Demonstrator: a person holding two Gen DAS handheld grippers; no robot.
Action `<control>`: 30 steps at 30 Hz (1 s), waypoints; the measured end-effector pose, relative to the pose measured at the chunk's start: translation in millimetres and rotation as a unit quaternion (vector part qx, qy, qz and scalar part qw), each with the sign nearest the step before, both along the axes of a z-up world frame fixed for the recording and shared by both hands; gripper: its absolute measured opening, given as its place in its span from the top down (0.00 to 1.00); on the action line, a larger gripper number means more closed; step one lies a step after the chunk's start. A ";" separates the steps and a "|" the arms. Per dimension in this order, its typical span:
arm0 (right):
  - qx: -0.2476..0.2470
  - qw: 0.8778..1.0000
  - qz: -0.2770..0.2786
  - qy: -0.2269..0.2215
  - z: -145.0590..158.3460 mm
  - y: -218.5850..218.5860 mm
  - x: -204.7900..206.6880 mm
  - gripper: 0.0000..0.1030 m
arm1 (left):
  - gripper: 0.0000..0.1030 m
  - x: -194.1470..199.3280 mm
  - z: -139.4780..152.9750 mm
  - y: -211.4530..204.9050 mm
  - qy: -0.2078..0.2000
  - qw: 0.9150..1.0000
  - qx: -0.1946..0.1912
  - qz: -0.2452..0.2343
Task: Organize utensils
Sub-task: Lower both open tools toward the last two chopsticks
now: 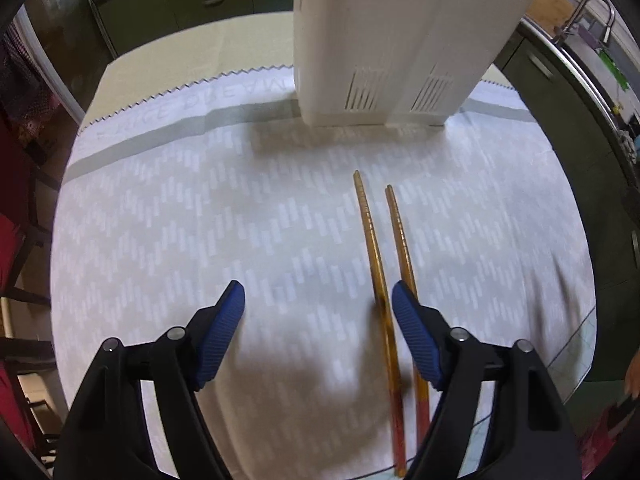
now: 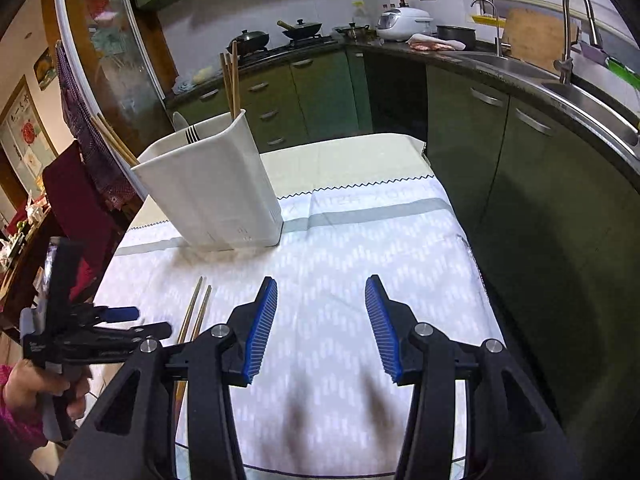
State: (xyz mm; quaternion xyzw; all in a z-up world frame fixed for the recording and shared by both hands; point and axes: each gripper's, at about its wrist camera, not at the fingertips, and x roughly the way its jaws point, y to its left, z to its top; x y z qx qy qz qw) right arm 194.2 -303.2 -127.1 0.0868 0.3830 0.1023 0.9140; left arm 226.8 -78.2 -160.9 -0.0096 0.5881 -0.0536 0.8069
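Note:
Two brown chopsticks [image 1: 376, 248] lie side by side on the patterned white cloth [image 1: 200, 220], pointing at a white utensil holder [image 1: 384, 40]. My left gripper [image 1: 318, 286] hovers open over their thicker half. One stick lies just inside the right blue pad [image 1: 412, 328] and the other runs beneath it. In the right wrist view the holder [image 2: 212, 188] stands upright with chopsticks and a fork in it. The loose chopsticks [image 2: 198, 304] lie at the left, by the left gripper [image 2: 154, 319]. My right gripper [image 2: 320, 280] is open over bare cloth, nothing between its pads.
Green kitchen cabinets [image 2: 500, 152] and a counter with a sink [image 2: 580, 92] curve around the table's far and right sides. A stove with pans [image 2: 280, 36] is at the back. Chairs and hanging fabric [image 2: 80, 184] stand to the left. A hand [image 2: 36, 384] holds the left gripper.

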 end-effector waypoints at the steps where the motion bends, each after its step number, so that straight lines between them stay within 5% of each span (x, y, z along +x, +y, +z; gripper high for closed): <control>1: 0.002 1.000 0.001 -0.001 1.6 -1.5 0.4 0.55 | 0.33 2.2 -1.0 -1.6 0.003 1.000 0.000 0.000; 15: 0.015 1.000 0.007 0.010 5.3 3.0 8.4 0.55 | 0.45 23.6 -11.8 -22.7 0.015 0.999 0.035 -0.004; 18: 0.015 1.000 0.010 0.011 5.2 5.8 8.6 0.55 | 0.56 25.1 -11.3 -27.4 0.016 0.999 0.039 -0.008; 23: 0.011 1.000 0.019 0.019 2.9 14.4 11.9 0.55 | 0.89 25.4 -10.0 -23.5 0.022 0.999 0.029 -0.012; 30: -0.014 0.997 0.061 0.048 -7.9 51.6 19.8 0.52 | 0.94 16.5 -8.1 5.0 0.032 0.999 -0.003 -0.012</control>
